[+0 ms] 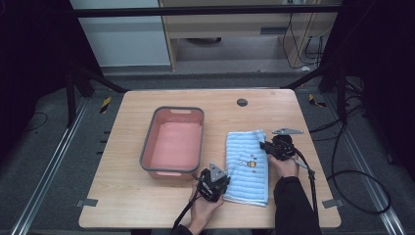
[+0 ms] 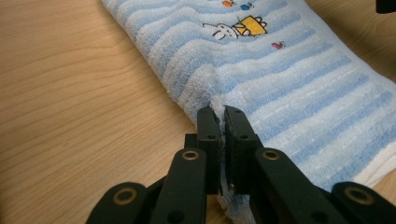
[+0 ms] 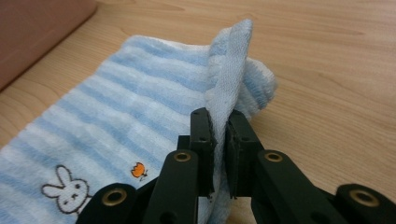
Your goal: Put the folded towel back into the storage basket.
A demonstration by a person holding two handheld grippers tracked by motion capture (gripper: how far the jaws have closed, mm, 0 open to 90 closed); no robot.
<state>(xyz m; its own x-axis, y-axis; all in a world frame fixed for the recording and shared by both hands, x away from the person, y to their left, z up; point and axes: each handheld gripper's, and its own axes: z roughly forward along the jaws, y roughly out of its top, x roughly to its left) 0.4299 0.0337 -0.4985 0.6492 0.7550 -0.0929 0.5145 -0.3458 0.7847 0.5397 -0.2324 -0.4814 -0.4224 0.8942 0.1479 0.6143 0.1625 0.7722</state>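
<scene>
A folded blue-and-white striped towel (image 1: 247,164) with a small rabbit picture lies on the wooden table (image 1: 127,196), right of a pink basin (image 1: 175,142). My left gripper (image 1: 226,172) is shut on the towel's near left edge; in the left gripper view the towel (image 2: 289,79) is pinched between the two black jaws of that gripper (image 2: 222,116). My right gripper (image 1: 264,145) is shut on the far right edge. In the right gripper view a fold of towel (image 3: 229,70) stands up between the jaws of that gripper (image 3: 219,119).
The pink basin with a grey rim holds nothing and stands left of the towel. A dark round plug (image 1: 242,102) sits in the tabletop near the far edge. Cables (image 1: 342,176) trail off the table's right side.
</scene>
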